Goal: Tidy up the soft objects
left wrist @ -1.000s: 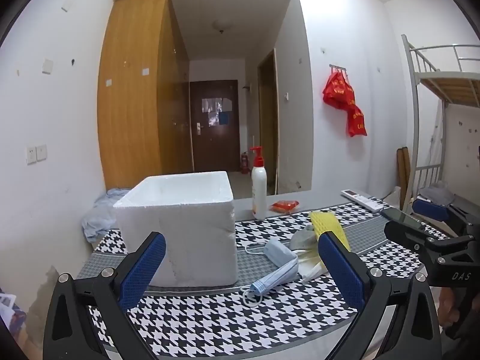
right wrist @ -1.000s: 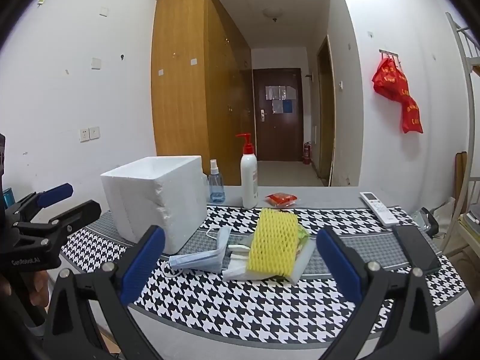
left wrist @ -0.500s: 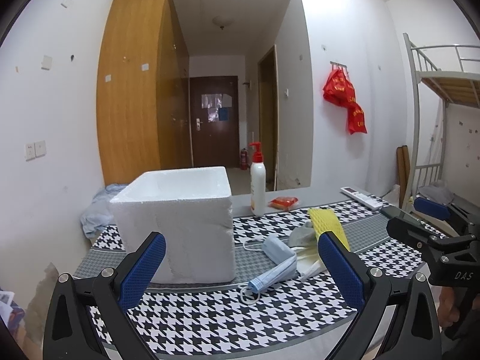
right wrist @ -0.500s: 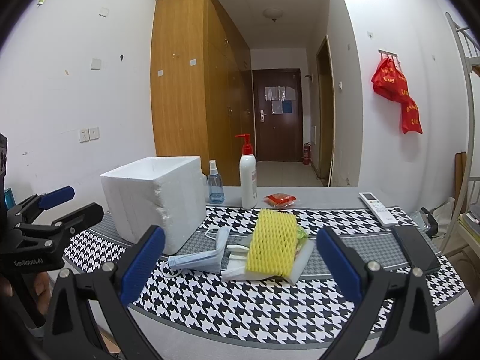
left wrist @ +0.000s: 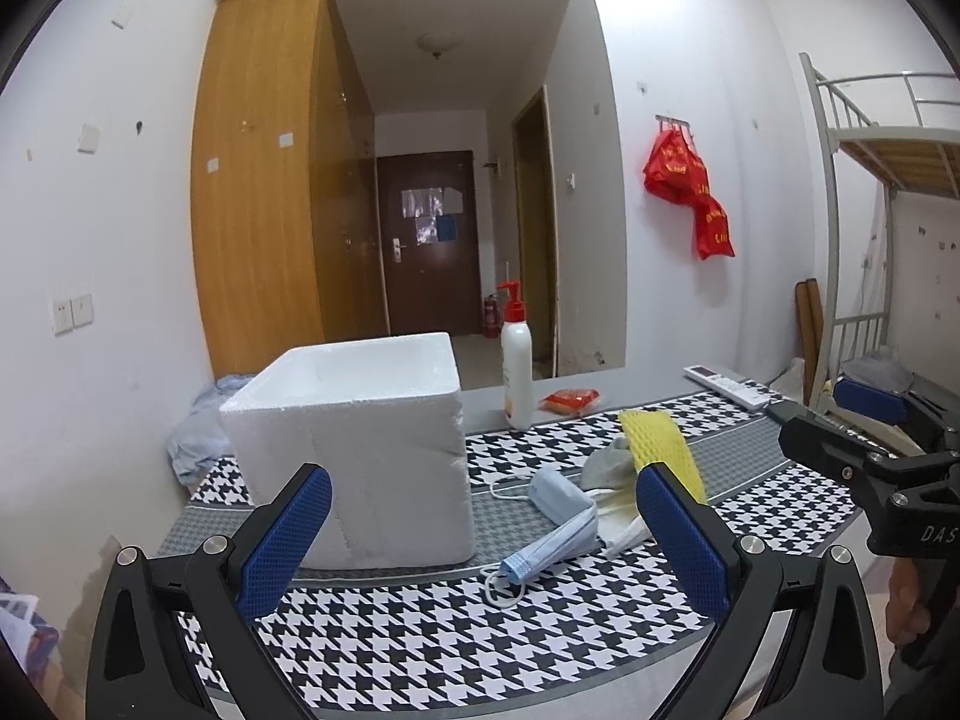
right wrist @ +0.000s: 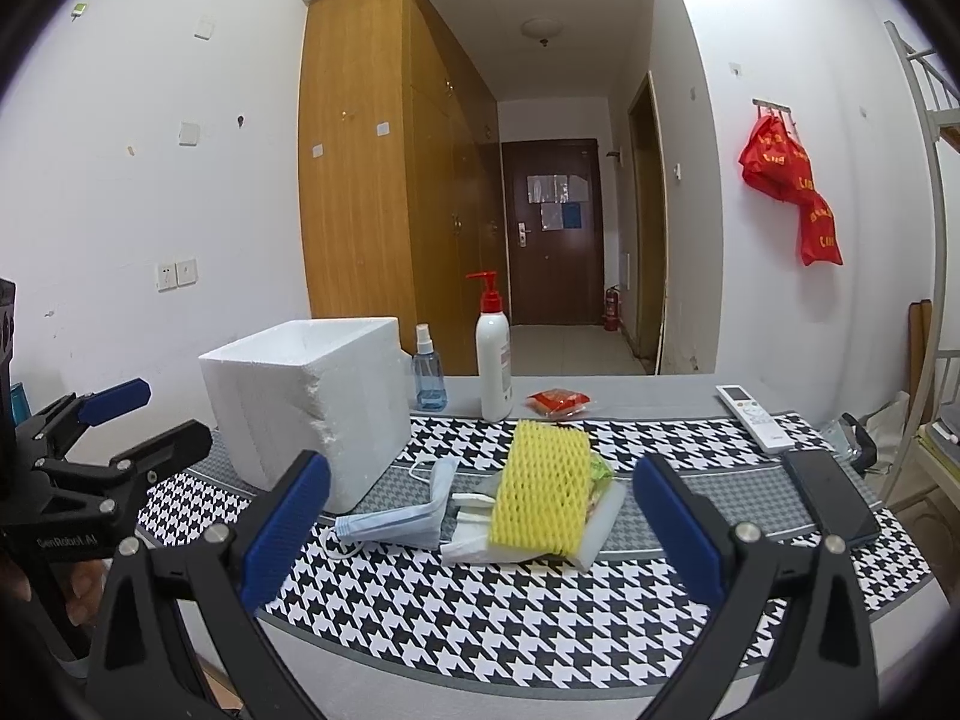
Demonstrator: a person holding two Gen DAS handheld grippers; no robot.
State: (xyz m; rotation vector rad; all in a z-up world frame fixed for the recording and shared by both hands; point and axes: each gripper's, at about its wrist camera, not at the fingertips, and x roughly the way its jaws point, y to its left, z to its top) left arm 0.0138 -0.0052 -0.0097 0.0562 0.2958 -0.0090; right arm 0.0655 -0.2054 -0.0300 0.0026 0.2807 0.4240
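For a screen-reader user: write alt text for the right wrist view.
Open right gripper jaws frame a yellow foam net and blue face mask on a houndstooth table. A white foam box stands left, a pump bottle behind.

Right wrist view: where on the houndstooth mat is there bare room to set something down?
Free: the mat's near strip in front of the yellow foam net, and the patch between the net and the black phone. Crowded: the middle, where the face masks and net pile up beside the foam box. Bottles and a remote line the far edge.
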